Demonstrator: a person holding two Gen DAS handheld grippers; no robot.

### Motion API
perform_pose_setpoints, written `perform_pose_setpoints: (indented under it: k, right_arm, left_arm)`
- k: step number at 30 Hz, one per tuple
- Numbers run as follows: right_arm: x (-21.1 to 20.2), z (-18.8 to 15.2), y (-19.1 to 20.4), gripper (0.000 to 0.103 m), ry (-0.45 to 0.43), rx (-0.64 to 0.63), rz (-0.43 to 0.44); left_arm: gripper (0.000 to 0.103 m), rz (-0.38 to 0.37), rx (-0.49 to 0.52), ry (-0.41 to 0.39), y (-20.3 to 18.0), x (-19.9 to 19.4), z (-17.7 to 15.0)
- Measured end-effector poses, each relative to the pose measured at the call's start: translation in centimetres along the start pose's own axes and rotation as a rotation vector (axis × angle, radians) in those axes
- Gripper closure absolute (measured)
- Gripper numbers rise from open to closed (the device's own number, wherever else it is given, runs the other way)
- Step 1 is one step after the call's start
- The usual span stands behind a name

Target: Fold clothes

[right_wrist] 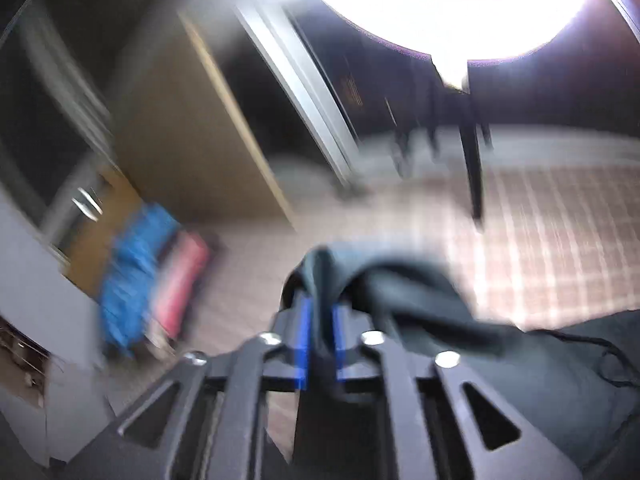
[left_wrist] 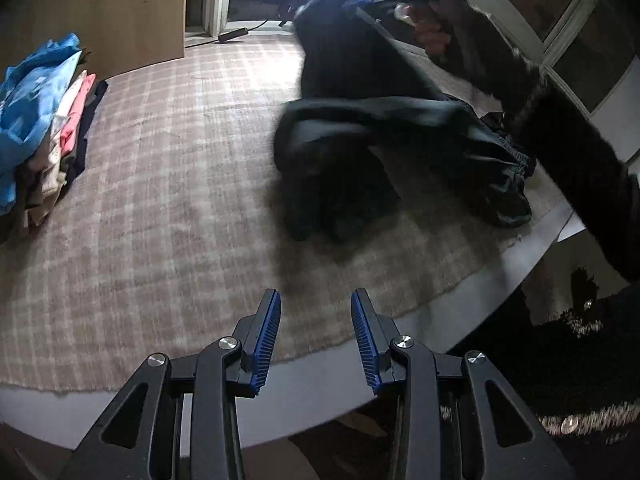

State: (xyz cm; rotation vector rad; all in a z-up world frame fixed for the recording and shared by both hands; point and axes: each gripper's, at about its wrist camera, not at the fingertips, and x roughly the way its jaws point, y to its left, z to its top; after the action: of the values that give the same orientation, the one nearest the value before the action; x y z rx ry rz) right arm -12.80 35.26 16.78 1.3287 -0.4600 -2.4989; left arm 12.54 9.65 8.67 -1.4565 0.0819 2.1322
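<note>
A dark garment (left_wrist: 360,128) is lifted off the checked cloth-covered table (left_wrist: 160,160) at the right, part of it still bunched on the cloth. In the left wrist view a person's hand (left_wrist: 428,32) and dark sleeve hold the other gripper high above it. My left gripper (left_wrist: 316,300) hovers over the table's near edge, open, with nothing between its blue pads. In the blurred right wrist view my right gripper (right_wrist: 320,312) is shut on a fold of the dark garment (right_wrist: 400,292), which hangs away to the right.
A stack of folded clothes (left_wrist: 44,120), blue on top with pink beneath, sits at the table's left side. A wooden panel (left_wrist: 120,12) stands behind it. A bright ring light (right_wrist: 460,12) on a stand shines at the far side.
</note>
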Motion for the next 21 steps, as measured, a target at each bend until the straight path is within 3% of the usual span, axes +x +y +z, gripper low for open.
perform_pose_setpoints:
  k: [2, 4, 5, 6, 11, 17, 19, 20, 21]
  right_arm:
    - [2.0, -0.2, 0.2, 0.086, 0.150, -0.037, -0.050]
    - [1.9, -3.1, 1.7, 0.068, 0.211, -0.158, -0.017]
    - [1.7, -4.9, 2.5, 0.052, 0.242, -0.215, -0.003]
    - [2.0, -6.5, 3.0, 0.046, 0.270, -0.265, 0.008]
    - [5.5, -13.1, 4.7, 0.046, 0.367, -0.518, -0.021]
    - [9.9, -14.9, 7.0, 0.046, 0.399, -0.659, -0.027]
    - [9.6, -15.2, 7.0, 0.059, 0.401, -0.654, -0.006]
    - [9.0, -15.3, 6.9, 0.091, 0.406, -0.645, 0.024]
    - [8.3, -15.5, 6.9, 0.100, 0.410, -0.637, 0.052]
  left_arm:
    - [0.068, -0.008, 0.015, -0.003, -0.1, 0.2, 0.7]
    - [0.068, -0.019, 0.037, -0.009, 0.1, 0.3, 1.4]
    - [0.068, -0.020, 0.040, -0.011, 0.2, 0.2, 1.8]
    - [0.068, -0.021, 0.040, -0.012, 0.5, 0.0, 2.2]
    - [0.068, 0.001, 0.002, -0.007, 2.9, -0.2, 4.5]
    - [0.068, 0.054, -0.061, -0.023, 6.6, -1.6, 5.1]
    - [0.068, 0.064, -0.067, -0.027, 7.3, -1.9, 5.2]
    - [0.068, 0.067, -0.065, -0.027, 7.4, -1.9, 5.2]
    - [0.068, 0.064, -0.056, -0.026, 7.5, -1.7, 5.4]
